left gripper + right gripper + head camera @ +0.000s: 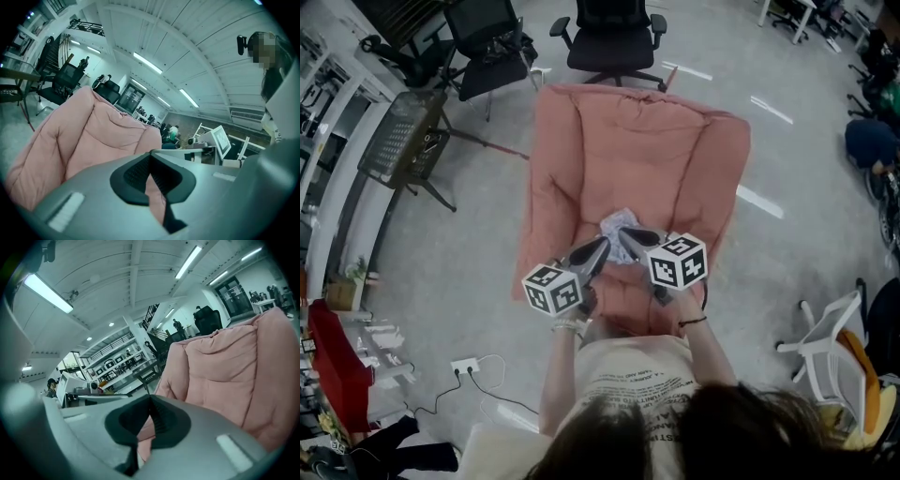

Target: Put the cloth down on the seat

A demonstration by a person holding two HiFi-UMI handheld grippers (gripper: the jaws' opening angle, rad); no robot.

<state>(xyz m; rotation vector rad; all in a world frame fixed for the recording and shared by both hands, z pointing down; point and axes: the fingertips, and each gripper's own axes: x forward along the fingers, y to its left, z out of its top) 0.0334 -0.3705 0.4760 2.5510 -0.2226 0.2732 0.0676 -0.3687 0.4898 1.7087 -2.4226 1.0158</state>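
The left gripper (602,246) has its two jaws drawn together. In the left gripper view the black ribbed pads (136,173) meet at the tips, and only a sliver of pink upholstery shows through the gap lower down. The right gripper (630,234) is the same, tips touching with nothing caught between them. Both are smooth grey plastic wedges, each carrying a black-and-white marker cube (551,289) at the handle end. They angle inward so that their noses come near each other over the middle of the seat. The cloth (619,223) lies on the seat just beyond those noses, toward the seat's back edge and about midway between its left and right edges. It is a pale, thin fabric, crumpled into a loose peaked heap. The bunch looks somewhat longer from the front edge toward the back edge than across, though the creasing makes its true axis hard to judge. Under it is a salmon-pink armchair (647,141), soft and quilted, with puffy stitched panels and thick rolled arms. A black office chair (614,37) stands on the grey floor (469,272) behind it.
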